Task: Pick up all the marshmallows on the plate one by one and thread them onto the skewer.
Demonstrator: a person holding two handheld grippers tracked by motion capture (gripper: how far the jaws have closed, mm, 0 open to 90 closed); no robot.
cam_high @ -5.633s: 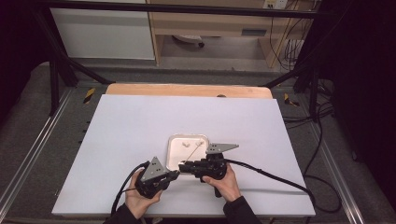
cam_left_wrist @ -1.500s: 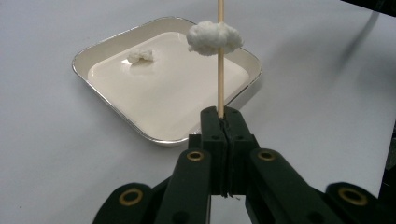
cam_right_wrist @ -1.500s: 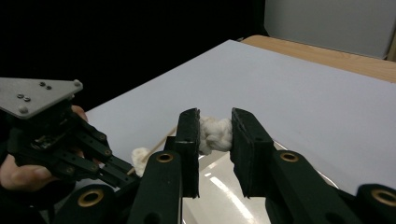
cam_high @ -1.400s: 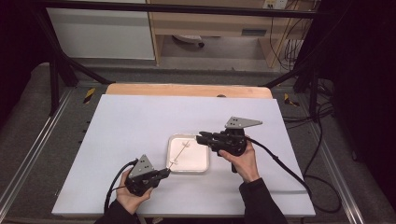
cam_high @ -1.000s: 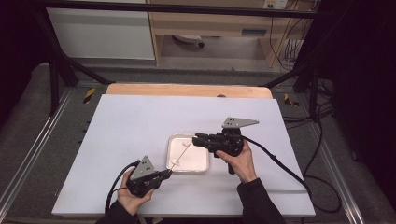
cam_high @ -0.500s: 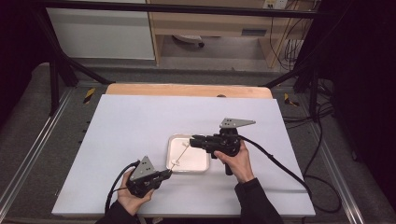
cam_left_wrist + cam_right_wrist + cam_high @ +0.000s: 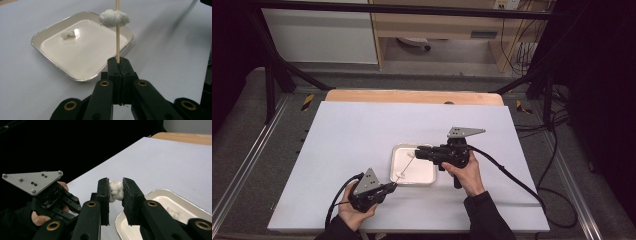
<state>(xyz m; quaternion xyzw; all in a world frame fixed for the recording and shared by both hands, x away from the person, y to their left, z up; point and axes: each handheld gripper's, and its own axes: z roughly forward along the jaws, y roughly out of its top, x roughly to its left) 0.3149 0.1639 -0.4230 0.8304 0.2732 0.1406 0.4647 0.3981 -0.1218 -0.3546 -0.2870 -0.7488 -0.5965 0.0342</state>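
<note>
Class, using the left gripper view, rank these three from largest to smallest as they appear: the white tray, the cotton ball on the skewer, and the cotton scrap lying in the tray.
1. White tray.
2. Cotton ball on the skewer; it looks bigger partly because it is nearer the camera.
3. Cotton scrap in the tray.

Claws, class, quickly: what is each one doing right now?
Left claw: shut on the wooden skewer, which carries a white lump.
Right claw: jaws just closing, pressed on the white puff over the tray.
</note>
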